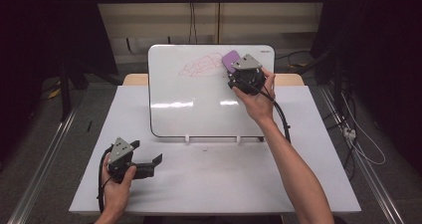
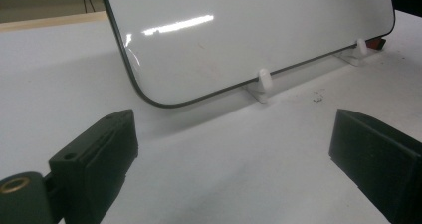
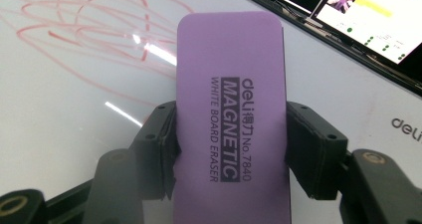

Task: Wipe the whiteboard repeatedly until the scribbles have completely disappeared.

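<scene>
Two grippers are at work over one white table [image 1: 209,184], which carries one whiteboard [image 1: 199,114] leaning back on two small white clips [image 2: 264,79], with one purple eraser [image 1: 230,59] up against it. One red scribble [image 1: 201,65], a tangle of looping marker lines, sits in the board's upper middle, and the eraser lies at the board's upper right, just beside the scribble's right end. The right gripper [image 3: 231,134] has its two black jaws closed on the eraser's long sides, pads pressing it from both flanks. That eraser is a flat, rounded-corner rectangle in soft lilac, printed in dark letters along its length with "deli", "MAGNETIC", "WHITE BOARD ERASER" and "No. 7840"; in the right gripper view it stands lengthwise between the jaws, its far end over the white surface near the red lines. The left gripper [image 1: 149,165] rests low at the table's near left, well apart from the board, jaws spread wide with nothing between them.
</scene>
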Tool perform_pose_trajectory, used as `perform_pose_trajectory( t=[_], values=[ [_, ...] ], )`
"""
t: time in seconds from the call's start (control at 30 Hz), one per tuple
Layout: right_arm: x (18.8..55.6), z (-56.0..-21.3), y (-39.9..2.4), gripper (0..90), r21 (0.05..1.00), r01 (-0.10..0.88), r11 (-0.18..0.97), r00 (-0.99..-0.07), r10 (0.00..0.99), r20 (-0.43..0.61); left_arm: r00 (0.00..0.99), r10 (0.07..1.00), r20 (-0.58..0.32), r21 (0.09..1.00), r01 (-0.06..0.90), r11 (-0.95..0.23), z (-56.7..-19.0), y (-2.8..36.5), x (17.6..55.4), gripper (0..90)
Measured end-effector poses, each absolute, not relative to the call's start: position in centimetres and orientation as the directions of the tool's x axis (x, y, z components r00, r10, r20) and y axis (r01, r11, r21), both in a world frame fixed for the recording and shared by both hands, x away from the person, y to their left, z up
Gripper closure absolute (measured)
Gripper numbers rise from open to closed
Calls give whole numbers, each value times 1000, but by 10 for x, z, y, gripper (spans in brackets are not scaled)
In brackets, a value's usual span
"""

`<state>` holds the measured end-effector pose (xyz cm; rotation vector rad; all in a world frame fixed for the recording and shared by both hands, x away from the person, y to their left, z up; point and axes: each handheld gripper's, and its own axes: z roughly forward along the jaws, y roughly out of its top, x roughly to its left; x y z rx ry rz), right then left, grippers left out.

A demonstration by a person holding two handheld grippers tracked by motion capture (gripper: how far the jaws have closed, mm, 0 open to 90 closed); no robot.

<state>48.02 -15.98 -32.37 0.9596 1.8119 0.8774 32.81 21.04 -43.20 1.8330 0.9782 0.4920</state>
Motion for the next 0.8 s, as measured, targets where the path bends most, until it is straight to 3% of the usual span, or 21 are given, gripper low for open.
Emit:
perform_pose_trajectory(
  t=[0.13,0.33,0.8],
  values=[
    [481,-318,-170,417,862,268,430,-288,889,-355,599,797,-79,885,410,-221,-432,211,328,48],
    [486,-306,-222,417,905,322,278,-133,960,-248,598,797,-85,886,411,-214,-433,210,328,48],
    [486,-319,-160,417,893,290,345,-214,932,-291,593,801,-81,888,408,-213,-432,213,327,48]
  ],
)
